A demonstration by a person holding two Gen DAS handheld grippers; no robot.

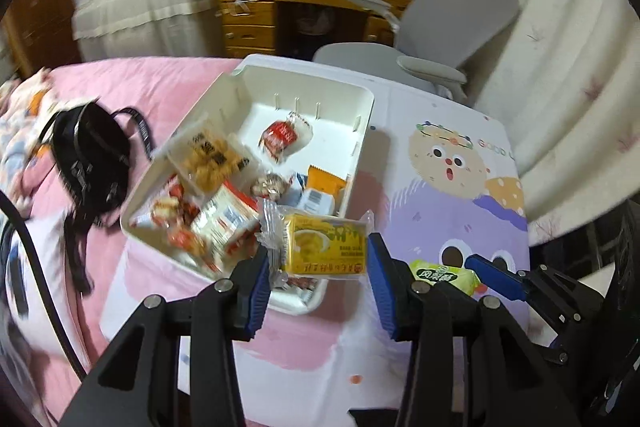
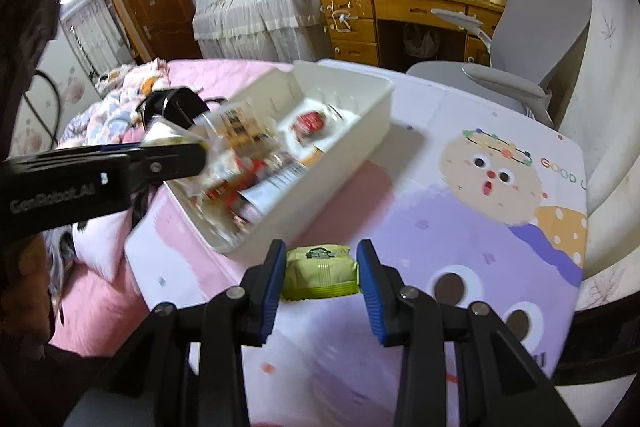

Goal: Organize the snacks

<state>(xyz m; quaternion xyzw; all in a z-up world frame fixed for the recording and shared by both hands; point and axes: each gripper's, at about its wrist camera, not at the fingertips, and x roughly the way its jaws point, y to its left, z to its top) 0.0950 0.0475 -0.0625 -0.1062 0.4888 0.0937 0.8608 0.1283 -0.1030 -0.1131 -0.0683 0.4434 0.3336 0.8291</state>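
I have the left hand-held gripper (image 1: 318, 263) closed part-way on a yellow snack pack (image 1: 324, 247), pads on its crinkled wrapper ends, held just over the near edge of the white bin (image 1: 362, 131); the right hand-held gripper (image 2: 322, 273) is likewise part-closed on a green snack pack (image 2: 320, 273), held above the table (image 2: 460, 227), near and right of the bin; the bin itself sits on the left part of the table, already crowded with wrapped snacks at its near end, a red pack (image 1: 280, 139) alone at the far end.

Risks as I judge them; the yellow pack is gripped by slack wrapper as much as by its body, so it could twist or slide out if I swing fast; a release this close to the near rim could tip it back onto the table or pile it on the heap; both grippers are close together, so heading for the bin at once could knock fingers together; a nudge to the bin could push it left toward the pink bed (image 1: 140, 79).

Views differ; the left wrist looks down into the bin and shows its contents, plus the right gripper's blue finger and green pack at its lower right; the right wrist shows the left gripper only as a black bar across the bin's left side, hiding the yellow pack's grip; it shows the clear table on the right best.
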